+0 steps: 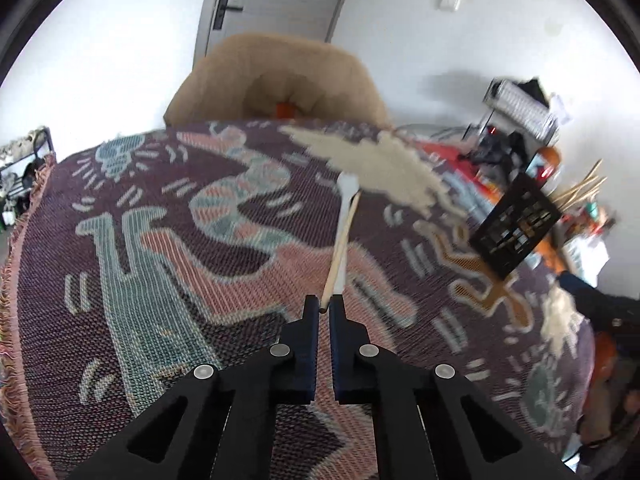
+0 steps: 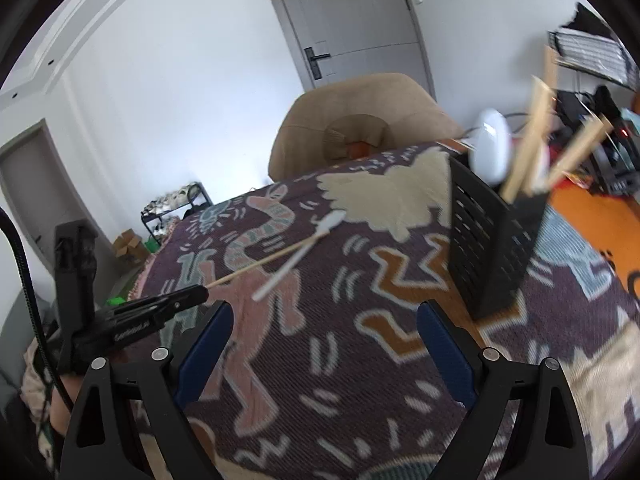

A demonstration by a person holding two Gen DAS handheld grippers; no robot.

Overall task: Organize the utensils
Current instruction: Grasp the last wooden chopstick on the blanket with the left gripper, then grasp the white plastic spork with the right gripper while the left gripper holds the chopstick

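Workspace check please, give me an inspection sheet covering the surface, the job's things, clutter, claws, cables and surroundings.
Surface: patterned woven purple tablecloth covers the table.
Job's things: thin wooden chopstick held by the left claw; white plastic spoon near the chopstick, contact with the cloth unclear; black slotted utensil holder upright, with wooden sticks and a white spoon inside.
Clutter: mixed items beyond the table's far right edge, too blurred to name.
Claws: left claw shut on the chopstick's end; right claw open, empty.
Cables: black cable at the left edge.
Surroundings: tan upholstered chair, grey door, white walls.
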